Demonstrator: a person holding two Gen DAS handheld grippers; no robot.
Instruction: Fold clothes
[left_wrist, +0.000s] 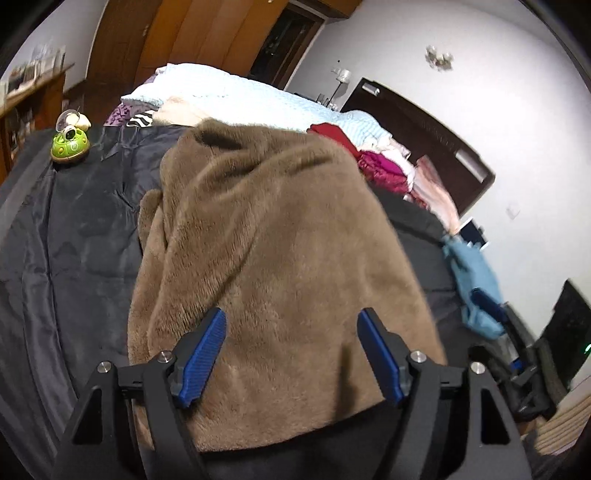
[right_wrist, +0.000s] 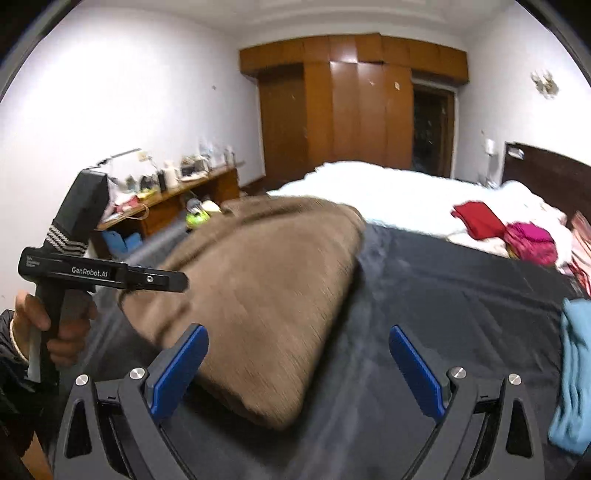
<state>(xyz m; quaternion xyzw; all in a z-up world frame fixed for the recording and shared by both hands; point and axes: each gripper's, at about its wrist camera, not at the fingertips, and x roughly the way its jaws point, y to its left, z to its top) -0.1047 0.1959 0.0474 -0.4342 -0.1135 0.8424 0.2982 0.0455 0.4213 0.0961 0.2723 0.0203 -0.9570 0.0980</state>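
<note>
Clearly, the brown fleece garment (left_wrist: 273, 236) lies folded on the dark quilted cover (left_wrist: 74, 236) of the bed, a thick, plushy bundle with rounded corners. We hold our left gripper (left_wrist: 291, 354) above its near edge, the blue ribbed fingers (left_wrist: 205, 356) spread wide and pinching nothing. Our right gripper (right_wrist: 297, 369) is also spread; its left finger is just beside the garment (right_wrist: 255, 295), its right finger over the bare cover (right_wrist: 443, 295). In the right wrist view, left of the garment, a hand (right_wrist: 40, 325) holds the black handle of the left gripper, where we read "GenRobot.AI" (right_wrist: 89, 272). Right of the garment a light blue cloth (left_wrist: 476, 288) hangs at the cover's edge. Behind the garment are a red cloth (right_wrist: 478, 218), a magenta one (right_wrist: 532, 240) and a pale, bumpy blanket (left_wrist: 258, 99). Left of the garment, well apart, stands a round green toy (left_wrist: 70, 146).
</note>
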